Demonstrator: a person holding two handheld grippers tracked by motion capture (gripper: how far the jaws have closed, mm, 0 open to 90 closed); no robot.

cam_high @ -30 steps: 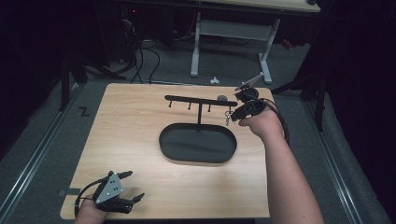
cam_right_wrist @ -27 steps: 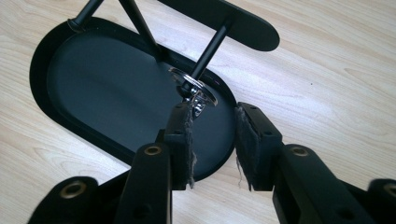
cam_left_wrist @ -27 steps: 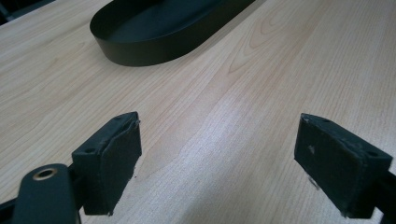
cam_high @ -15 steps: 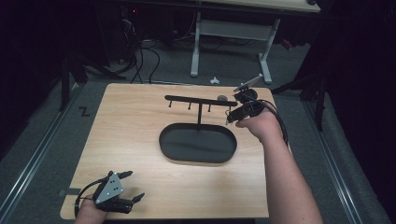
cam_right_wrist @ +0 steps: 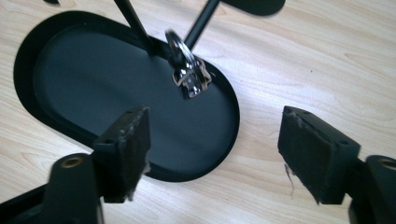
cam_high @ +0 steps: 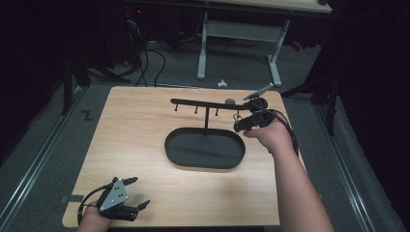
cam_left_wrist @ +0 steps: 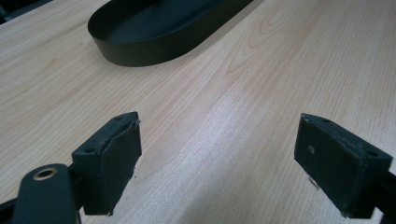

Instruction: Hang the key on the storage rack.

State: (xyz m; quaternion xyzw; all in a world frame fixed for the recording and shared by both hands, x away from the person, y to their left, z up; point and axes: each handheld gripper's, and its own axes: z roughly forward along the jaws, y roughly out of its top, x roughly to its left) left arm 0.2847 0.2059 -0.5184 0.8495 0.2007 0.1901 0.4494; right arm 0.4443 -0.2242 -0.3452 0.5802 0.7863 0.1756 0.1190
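The black oval tray (cam_high: 205,149) holds the stand's post (cam_high: 206,122).

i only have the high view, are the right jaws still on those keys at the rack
Observer: No. In the right gripper view the right gripper stands open; its jaws have just been opening, with nothing between them.
Operator: so where are the keys
Observer: The keys hang by their ring from a rack hook, above the tray.
Operator: and the left jaws
Observer: The left gripper is open too, over bare table, with the tray's end ahead of it.
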